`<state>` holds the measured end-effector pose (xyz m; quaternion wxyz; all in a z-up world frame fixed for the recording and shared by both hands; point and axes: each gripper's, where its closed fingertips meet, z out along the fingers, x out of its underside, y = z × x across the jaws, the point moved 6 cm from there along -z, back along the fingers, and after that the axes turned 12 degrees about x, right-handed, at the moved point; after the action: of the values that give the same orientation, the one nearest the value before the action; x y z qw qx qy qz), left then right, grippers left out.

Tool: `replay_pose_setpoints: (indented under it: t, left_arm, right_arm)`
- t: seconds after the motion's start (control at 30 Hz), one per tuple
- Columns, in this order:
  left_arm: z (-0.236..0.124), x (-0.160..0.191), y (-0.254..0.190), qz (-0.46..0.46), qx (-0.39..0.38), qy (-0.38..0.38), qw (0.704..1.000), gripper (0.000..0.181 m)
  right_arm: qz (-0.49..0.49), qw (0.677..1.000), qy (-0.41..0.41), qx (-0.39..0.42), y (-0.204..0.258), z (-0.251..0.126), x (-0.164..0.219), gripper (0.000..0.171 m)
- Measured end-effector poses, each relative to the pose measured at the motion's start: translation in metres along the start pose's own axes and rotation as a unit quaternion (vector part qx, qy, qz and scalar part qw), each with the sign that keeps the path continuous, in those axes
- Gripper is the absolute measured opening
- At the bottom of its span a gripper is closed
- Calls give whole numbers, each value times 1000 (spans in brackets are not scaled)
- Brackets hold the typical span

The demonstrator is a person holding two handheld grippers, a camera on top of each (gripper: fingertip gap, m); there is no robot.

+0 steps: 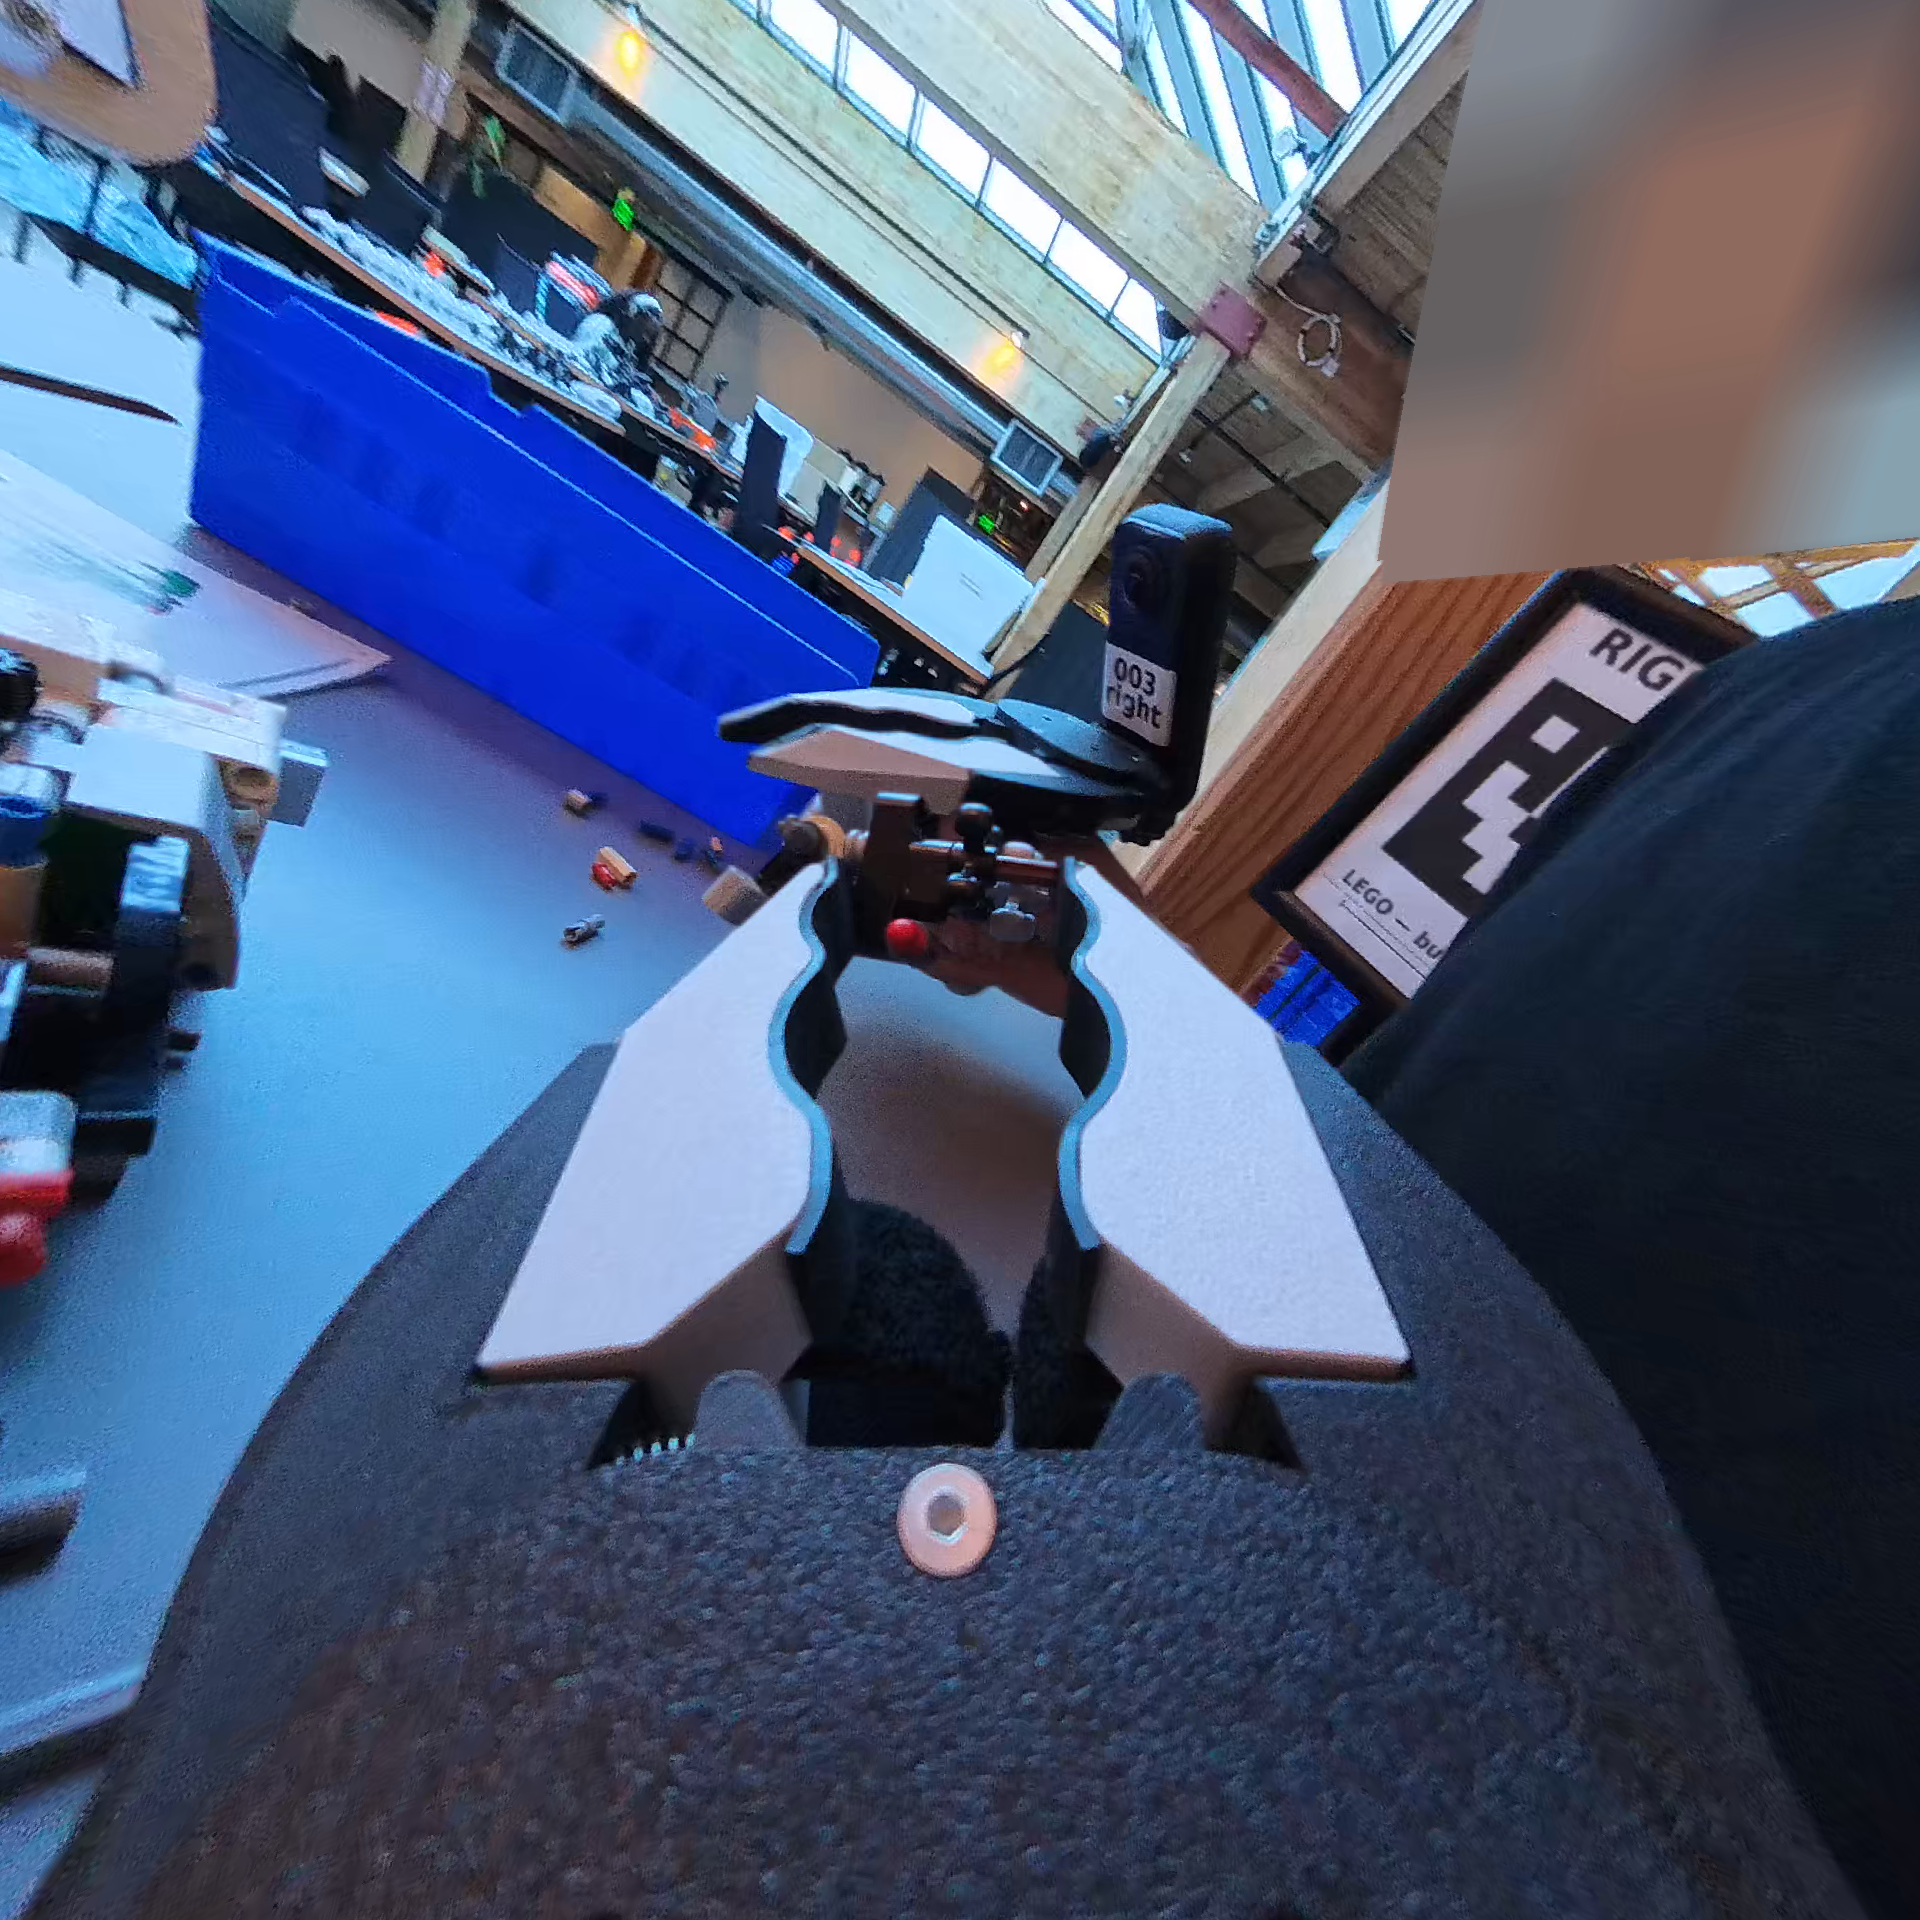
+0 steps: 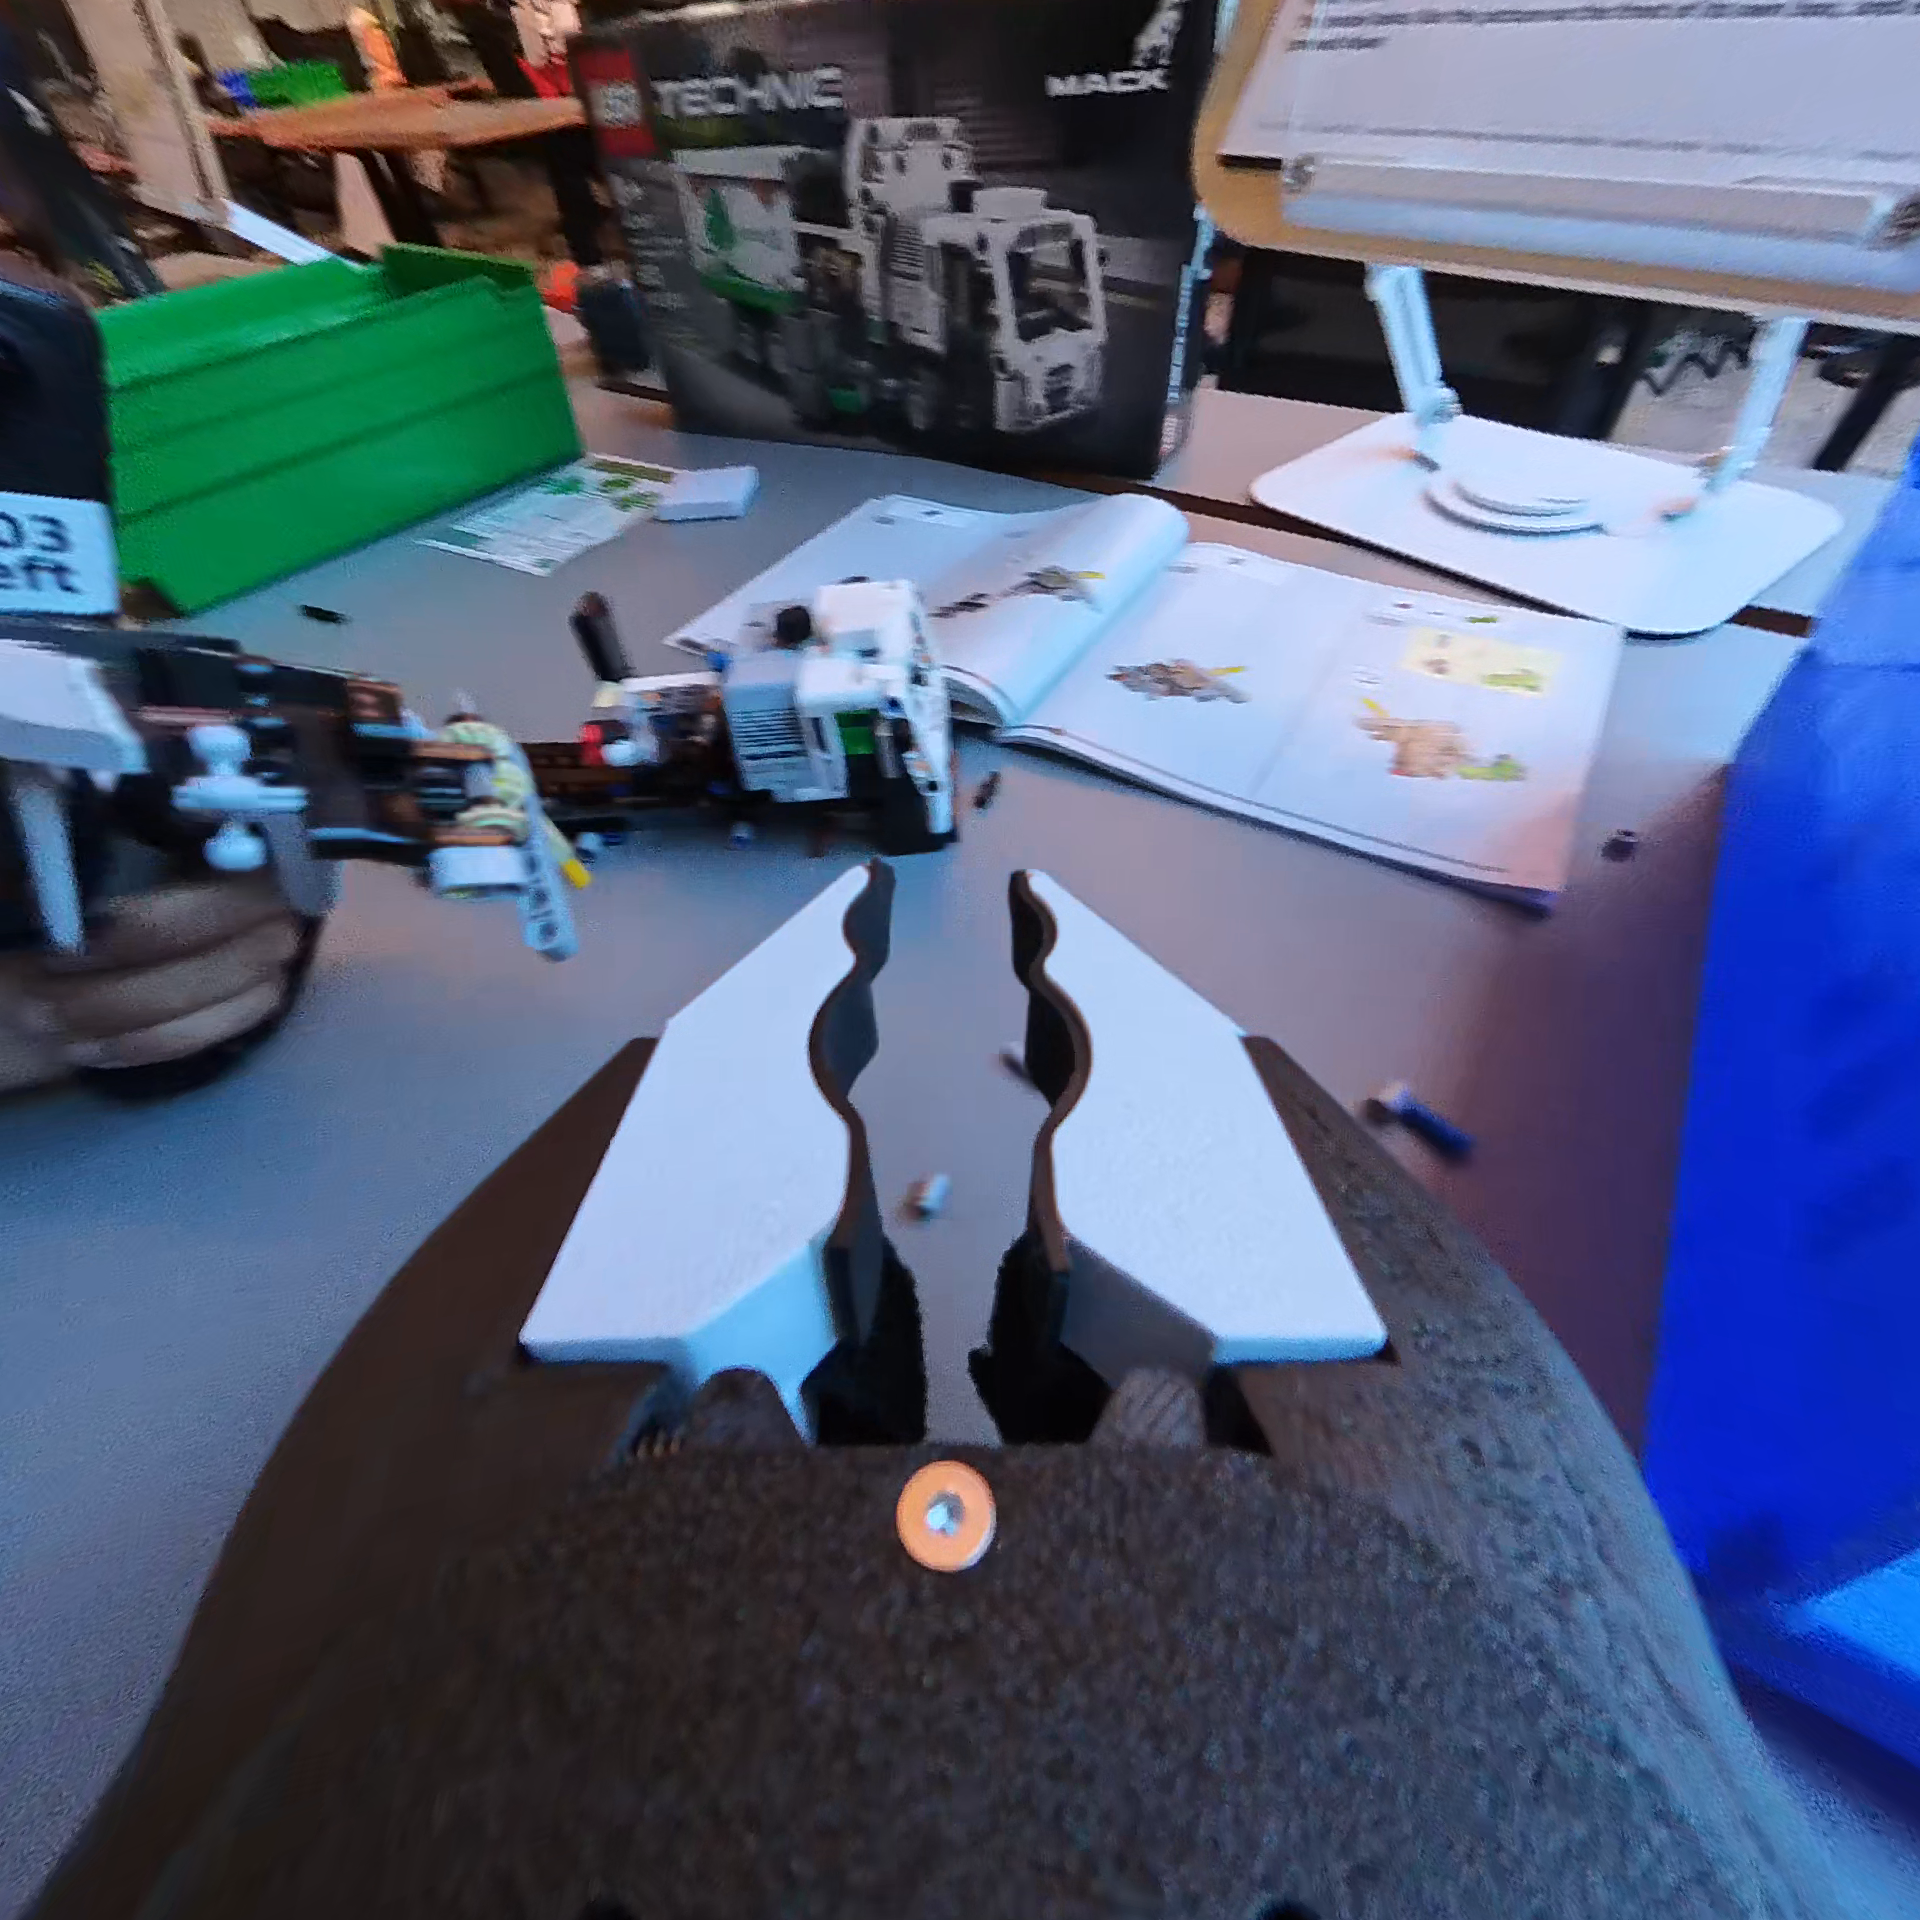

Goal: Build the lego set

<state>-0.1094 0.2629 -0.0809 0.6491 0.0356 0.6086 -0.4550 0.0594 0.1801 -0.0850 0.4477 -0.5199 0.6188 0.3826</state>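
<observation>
My left gripper [image 1: 948,881] is shut on a small dark brown and black lego sub-assembly [image 1: 914,847] with a red pin, held above the grey table. In the right wrist view that gripper [image 2: 114,790] sits at the far left, with the sub-assembly [image 2: 364,769] and its white beam sticking out to the right. My right gripper [image 2: 951,878] is open and empty above the table, just in front of the partly built white truck [image 2: 831,717]. The right gripper [image 1: 743,743] also shows just beyond the held sub-assembly in the left wrist view.
An open instruction booklet [image 2: 1247,665] lies behind the truck, with the set's box [image 2: 914,239] and a green bin [image 2: 312,416] farther back. A blue bin [image 2: 1808,1039] stands at the right. A white stand base [image 2: 1538,520] sits at the back right. Loose pins [image 2: 928,1195] [image 1: 613,868] lie on the table.
</observation>
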Motion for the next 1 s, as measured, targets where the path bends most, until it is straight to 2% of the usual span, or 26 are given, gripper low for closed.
replay_pose_setpoints:
  t: [0.17,0.37,0.53,0.67,1.0]
  left_arm:
    - [19,1,17,-24,18,38,999,35]
    - [44,-2,31,26,26,92,995,35]
    - [54,-3,39,-5,57,77,995,35]
    - [52,-9,44,-22,65,46,997,35]
    - [57,-6,48,-30,61,61,996,36]
  right_arm:
    - [-25,998,-34,48,-31,17,-6,21]
    - [-15,997,-61,54,-46,19,-3,15]
    - [11,997,-54,51,-52,14,3,13]
    - [-5,997,-55,50,-48,13,5,11]
    - [13,999,-43,27,-46,15,7,10]
